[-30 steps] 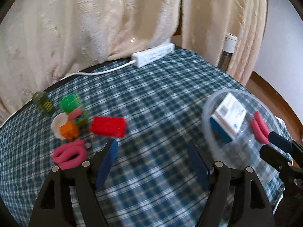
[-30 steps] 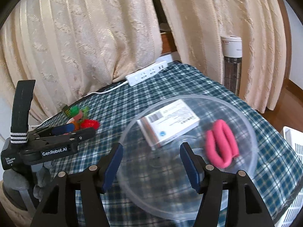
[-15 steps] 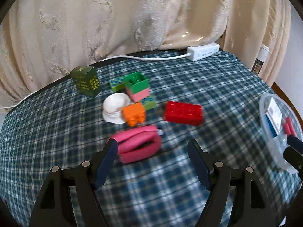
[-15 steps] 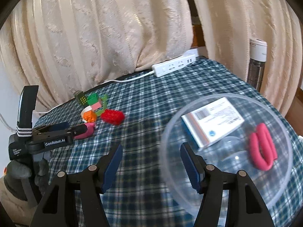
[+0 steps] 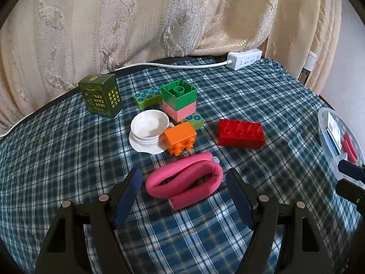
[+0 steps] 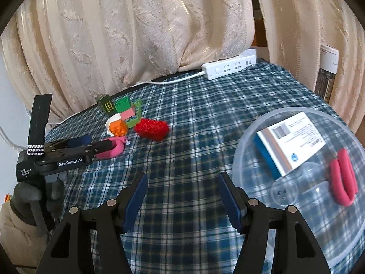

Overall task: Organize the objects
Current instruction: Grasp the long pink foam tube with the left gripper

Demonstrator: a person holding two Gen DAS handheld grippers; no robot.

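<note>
Pink and soft, the foam loop [image 5: 186, 183] lay on the checked cloth [image 5: 57, 150] right between the fingers of the left gripper [image 5: 183, 190], which stood apart and not touching it. The right gripper [image 6: 183, 196] was apart too, with nothing in it, beside the clear bowl [image 6: 251, 137]. If the left fingers shut too high, the squashy loop could slip out, or bump the orange block [image 5: 180, 138] just behind it.
</note>
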